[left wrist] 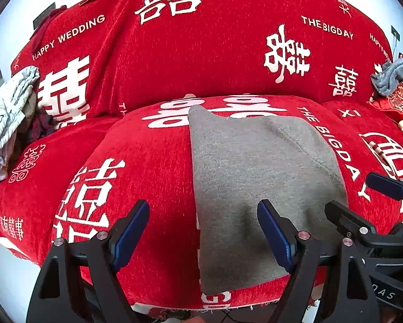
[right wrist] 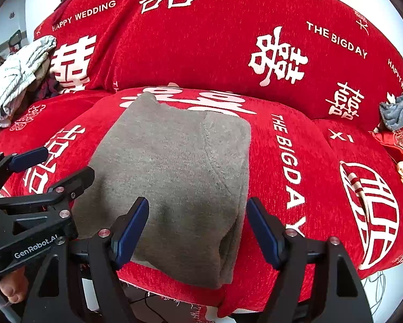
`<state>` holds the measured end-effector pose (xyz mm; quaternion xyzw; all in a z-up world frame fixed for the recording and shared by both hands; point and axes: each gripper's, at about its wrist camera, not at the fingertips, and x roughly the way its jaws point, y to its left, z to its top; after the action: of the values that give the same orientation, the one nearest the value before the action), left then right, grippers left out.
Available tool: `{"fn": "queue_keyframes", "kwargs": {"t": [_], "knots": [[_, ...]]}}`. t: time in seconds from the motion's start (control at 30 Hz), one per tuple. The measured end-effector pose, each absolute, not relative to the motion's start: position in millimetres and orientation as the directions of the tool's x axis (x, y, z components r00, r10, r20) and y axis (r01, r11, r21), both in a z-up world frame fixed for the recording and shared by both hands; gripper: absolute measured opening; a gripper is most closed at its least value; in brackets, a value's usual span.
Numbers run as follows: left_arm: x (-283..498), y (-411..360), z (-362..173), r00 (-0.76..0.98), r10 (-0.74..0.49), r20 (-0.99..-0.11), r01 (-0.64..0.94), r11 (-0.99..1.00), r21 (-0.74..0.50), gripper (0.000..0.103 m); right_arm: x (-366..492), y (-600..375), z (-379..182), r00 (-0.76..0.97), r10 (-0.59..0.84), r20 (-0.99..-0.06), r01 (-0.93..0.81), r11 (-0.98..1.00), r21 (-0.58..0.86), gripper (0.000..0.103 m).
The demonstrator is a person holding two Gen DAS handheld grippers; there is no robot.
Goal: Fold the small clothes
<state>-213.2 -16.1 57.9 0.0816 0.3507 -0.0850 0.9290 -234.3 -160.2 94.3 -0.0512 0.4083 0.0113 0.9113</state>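
A folded grey knit garment (left wrist: 258,188) lies flat on the middle seat cushion of a red sofa; it also shows in the right wrist view (right wrist: 174,183). My left gripper (left wrist: 204,231) is open and empty, hovering over the garment's near left edge. My right gripper (right wrist: 197,228) is open and empty over the garment's near right part. The right gripper shows at the right of the left wrist view (left wrist: 363,196), and the left gripper shows at the left of the right wrist view (right wrist: 58,164). Both hold nothing.
The sofa cover (left wrist: 201,53) is red with white characters. A pile of light clothes (left wrist: 7,118) lies on the left seat. A grey-blue cloth (left wrist: 392,75) and a red cushion (left wrist: 398,99) lie at the right. The seat's front edge (right wrist: 190,296) is just below the garment.
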Motion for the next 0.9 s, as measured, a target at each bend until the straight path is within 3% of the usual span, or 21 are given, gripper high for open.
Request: {"fn": "queue_keyframes", "kwargs": {"t": [0.9], "knots": [[-214.7,-16.0,59.8,0.741,-0.097,-0.664,0.213,0.972,0.096,0.083,-236.7,-157.6,97.1,0.667,-0.019,-0.744,-0.068,0.994,-0.087,0.078]]}}
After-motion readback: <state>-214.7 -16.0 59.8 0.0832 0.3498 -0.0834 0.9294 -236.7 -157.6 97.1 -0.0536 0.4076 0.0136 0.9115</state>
